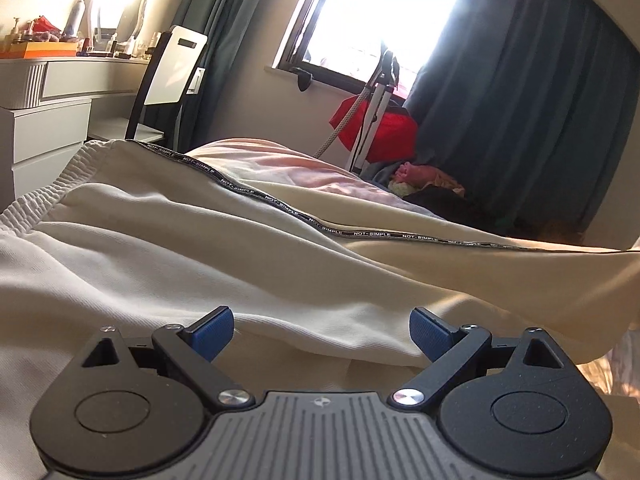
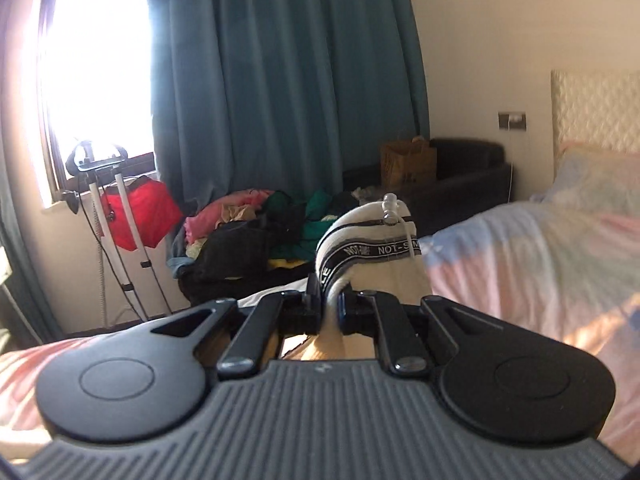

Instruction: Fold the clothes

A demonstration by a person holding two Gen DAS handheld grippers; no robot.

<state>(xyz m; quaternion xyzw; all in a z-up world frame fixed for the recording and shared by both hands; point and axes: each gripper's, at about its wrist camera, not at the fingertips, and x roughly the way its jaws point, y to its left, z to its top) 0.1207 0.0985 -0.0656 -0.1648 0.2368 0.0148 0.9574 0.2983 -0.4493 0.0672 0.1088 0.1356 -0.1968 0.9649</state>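
Note:
Cream trousers (image 1: 168,248) with a black lettered side stripe (image 1: 280,206) and an elastic waistband (image 1: 48,192) lie spread across the bed in the left wrist view. My left gripper (image 1: 322,334) stands open just above the cloth, blue pads (image 1: 214,334) wide apart, nothing between them. In the right wrist view my right gripper (image 2: 330,312) is shut on a bunched end of the same cream trousers (image 2: 372,240). The striped band and a white drawcord tip (image 2: 390,206) stick up past the fingers.
A pink and blue bedsheet (image 2: 520,264) covers the bed, with a pillow (image 2: 600,176) at the headboard. Beyond the bed edge lie a clothes pile (image 2: 260,224), a garment steamer stand (image 2: 116,208) with a red item, teal curtains (image 2: 280,80), a white dresser (image 1: 52,112) and a chair (image 1: 168,72).

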